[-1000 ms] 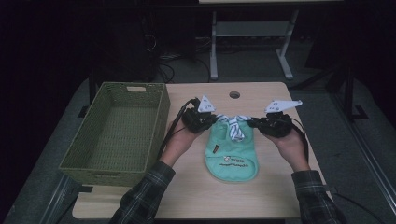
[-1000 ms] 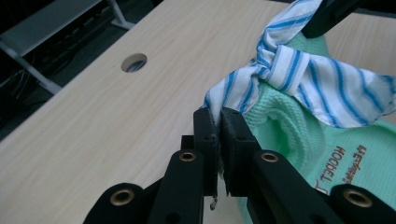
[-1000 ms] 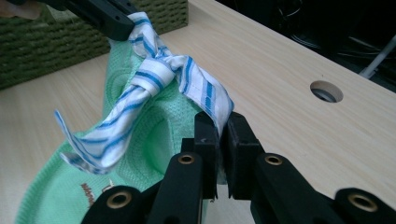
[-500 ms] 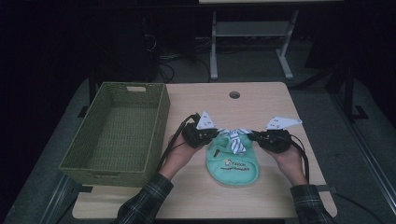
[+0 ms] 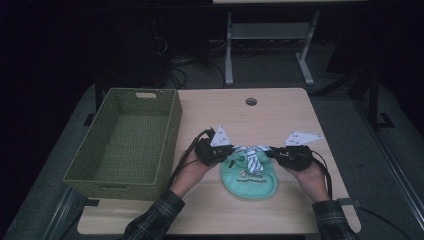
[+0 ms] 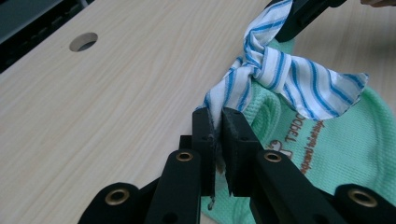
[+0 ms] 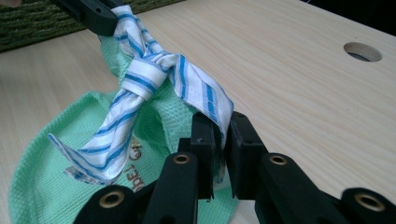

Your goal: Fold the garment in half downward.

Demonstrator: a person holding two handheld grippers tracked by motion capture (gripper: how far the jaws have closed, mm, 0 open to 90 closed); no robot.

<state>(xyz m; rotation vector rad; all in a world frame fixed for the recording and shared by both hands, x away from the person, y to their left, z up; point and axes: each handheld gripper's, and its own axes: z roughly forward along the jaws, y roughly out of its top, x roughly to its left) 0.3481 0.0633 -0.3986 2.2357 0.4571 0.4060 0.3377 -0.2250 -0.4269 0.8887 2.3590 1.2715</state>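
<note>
You have two grippers on the table, one bib, one striped tie knotted at its top, and one woven basket. Your left gripper (image 5: 231, 153) sits at about nine o'clock from the knot, your right gripper (image 5: 271, 153) at about three o'clock — the striped tie (image 5: 250, 154) stretches between them. The green bib (image 5: 250, 179) lies flat on the wooden table (image 5: 280, 115), spreading toward six o'clock from the knot, between your two hands.

In the left gripper view, your jaws are clamped on one end of the tie (image 6: 280, 70), the cloth pinched thin between the pads, with the bib (image 6: 355, 149) just beyond at two o'clock. In the right gripper view, the jaws are likewise closed on the other end of the tie (image 7: 154, 74), and the bib (image 7: 42, 182) lies toward nine o'clock.

The green basket (image 5: 125, 145) stands at nine o'clock from the bib, just beside your left hand. One round hole (image 5: 251, 101) shows in the table at twelve o'clock.
</note>
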